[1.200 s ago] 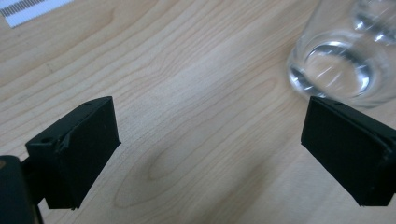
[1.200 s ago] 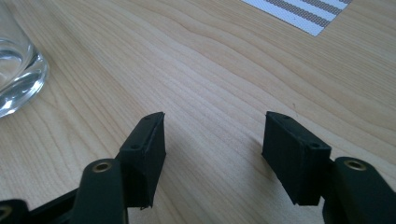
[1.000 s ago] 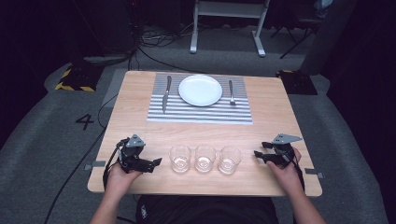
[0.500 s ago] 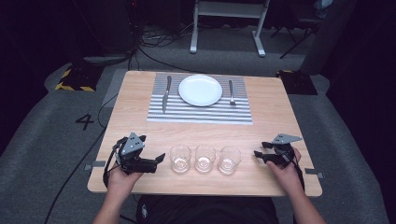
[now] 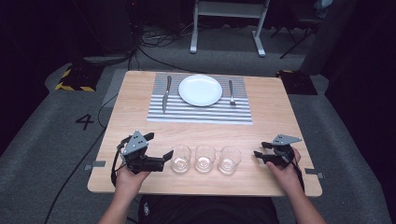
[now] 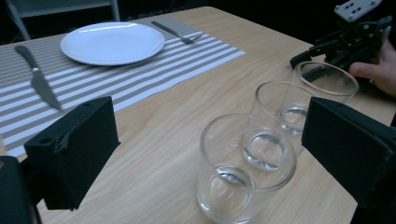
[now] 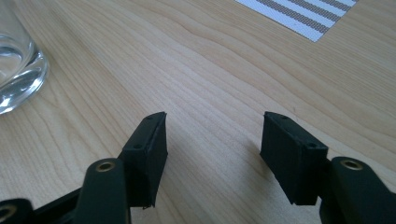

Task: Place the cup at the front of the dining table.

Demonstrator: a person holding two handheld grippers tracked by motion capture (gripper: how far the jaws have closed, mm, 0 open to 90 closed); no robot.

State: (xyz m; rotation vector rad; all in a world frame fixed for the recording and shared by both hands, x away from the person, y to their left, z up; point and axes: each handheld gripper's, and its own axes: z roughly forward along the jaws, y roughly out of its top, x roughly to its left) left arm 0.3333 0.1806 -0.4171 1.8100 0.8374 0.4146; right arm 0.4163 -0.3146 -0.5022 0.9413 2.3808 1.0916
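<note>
While three glasses [image 5: 205,158] stand in a row at lower centre of the table [image 5: 275,116], the left hand-held gripper [image 5: 166,158] gapes beside the leftmost and the right hand-held gripper [image 5: 258,155] sits parted, empty. Left of the table, "4" [image 5: 84,122] marks the floor.

I see a light wooden square table [image 5: 275,112]. On its far half lies a grey-and-white striped placemat [image 5: 201,112]. Three clear drinking glasses [image 5: 204,158] stand in a row near my edge, just beside each other. Bits of grey tape [image 5: 95,165] at the side edges.
</note>
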